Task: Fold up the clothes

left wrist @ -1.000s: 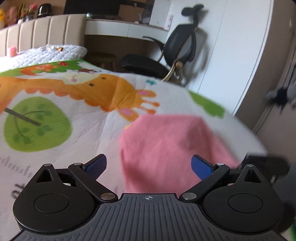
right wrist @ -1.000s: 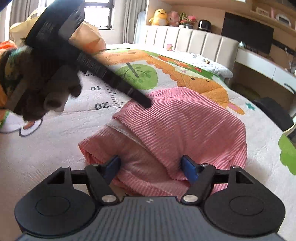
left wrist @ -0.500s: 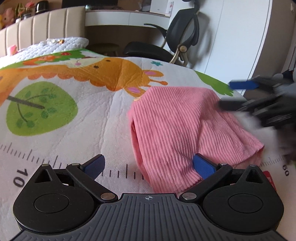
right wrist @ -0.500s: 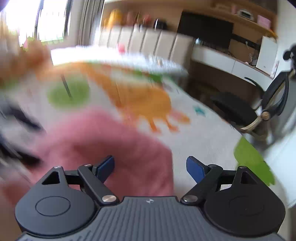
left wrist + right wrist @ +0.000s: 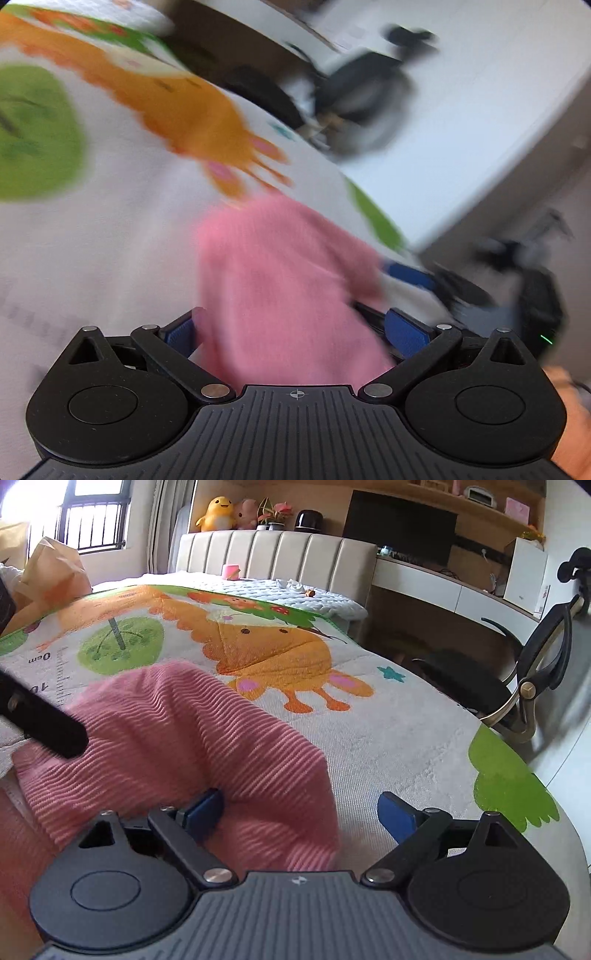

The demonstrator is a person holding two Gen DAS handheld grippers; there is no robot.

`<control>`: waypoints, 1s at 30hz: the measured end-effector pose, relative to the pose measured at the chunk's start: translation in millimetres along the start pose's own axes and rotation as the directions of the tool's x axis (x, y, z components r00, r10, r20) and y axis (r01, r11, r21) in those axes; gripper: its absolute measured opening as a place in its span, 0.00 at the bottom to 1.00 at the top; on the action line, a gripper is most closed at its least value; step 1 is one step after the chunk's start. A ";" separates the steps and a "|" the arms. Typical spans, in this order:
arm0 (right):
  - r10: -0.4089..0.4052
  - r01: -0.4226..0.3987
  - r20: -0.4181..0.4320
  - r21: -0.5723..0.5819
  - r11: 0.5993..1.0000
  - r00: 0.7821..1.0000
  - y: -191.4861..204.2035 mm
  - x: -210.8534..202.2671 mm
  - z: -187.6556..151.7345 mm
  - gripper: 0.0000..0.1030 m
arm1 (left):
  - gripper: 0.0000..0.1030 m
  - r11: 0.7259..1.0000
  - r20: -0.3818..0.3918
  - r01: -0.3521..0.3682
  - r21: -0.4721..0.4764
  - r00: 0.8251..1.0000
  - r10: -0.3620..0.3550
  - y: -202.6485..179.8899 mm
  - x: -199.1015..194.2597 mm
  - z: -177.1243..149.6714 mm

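Observation:
A pink ribbed garment lies folded in a heap on the printed bed cover. My right gripper is open, its left finger pressed into the garment's near edge, its right finger over bare cover. In the blurred left wrist view the garment fills the gap of my open left gripper. The right gripper's blue fingers show at the garment's right edge. One finger of the left gripper rests on the garment's left side.
A padded headboard and plush toys stand at the far end of the bed. A desk and a black office chair stand beyond the bed's right edge. A white wardrobe is nearby.
My left gripper has swung fast and tilted, now close over the garment. My right gripper has settled at the garment's near right edge. Both stay open.

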State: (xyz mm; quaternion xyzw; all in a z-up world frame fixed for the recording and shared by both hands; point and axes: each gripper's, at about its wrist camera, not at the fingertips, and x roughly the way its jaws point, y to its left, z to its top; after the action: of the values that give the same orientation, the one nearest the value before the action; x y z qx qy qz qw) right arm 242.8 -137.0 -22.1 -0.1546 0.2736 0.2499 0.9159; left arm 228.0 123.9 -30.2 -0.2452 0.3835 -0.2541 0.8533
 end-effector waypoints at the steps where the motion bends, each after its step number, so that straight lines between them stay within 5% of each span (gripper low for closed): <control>1: -0.005 0.005 0.001 -0.001 1.000 1.000 0.8 -0.2 0.2 0.89 | 1.00 1.000 0.008 -0.006 0.018 1.000 0.006 -4.3 1.7 -3.7; 3: -0.018 0.018 0.002 -0.004 1.000 1.000 3.6 -0.8 1.4 0.89 | 0.91 0.997 0.029 -0.046 0.057 0.999 0.045 -10.9 2.1 -8.7; 4: -0.026 0.026 0.002 -0.005 1.000 1.000 5.7 -0.9 2.5 0.89 | 0.74 0.996 0.040 -0.077 0.055 0.996 0.075 -11.4 0.5 -8.7; 7: -0.036 0.036 -0.011 -0.013 0.999 0.999 18.7 4.7 15.6 0.89 | 0.60 0.990 0.073 -0.134 0.037 0.989 0.131 -10.1 -8.3 -5.0; 10: -0.040 0.040 -0.005 -0.099 0.994 0.999 44.6 13.4 34.3 0.88 | 0.56 0.980 0.115 -0.191 0.055 0.976 0.184 -9.4 -22.1 0.1; 21: 0.021 -0.004 0.054 -0.301 0.954 0.998 143.5 71.7 104.7 0.88 | 0.56 0.935 0.280 -0.354 -0.040 0.894 0.350 48.1 -107.2 17.1; 25: 0.023 -0.006 0.051 -0.318 0.948 0.998 148.3 67.9 110.6 0.88 | 0.66 0.926 0.248 -0.367 -0.090 0.892 0.378 66.7 -126.6 8.4; 30: 0.115 -0.092 0.043 -0.354 0.931 0.992 143.3 25.3 88.8 0.88 | 0.81 0.910 0.225 -0.410 0.060 0.894 0.388 50.8 -141.6 -21.7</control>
State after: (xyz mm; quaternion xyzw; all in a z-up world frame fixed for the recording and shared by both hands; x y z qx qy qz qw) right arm 221.2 28.3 13.5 -0.2929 0.2036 0.3473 0.8672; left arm 141.8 245.2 1.0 -0.1407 0.3203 -0.0664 0.9344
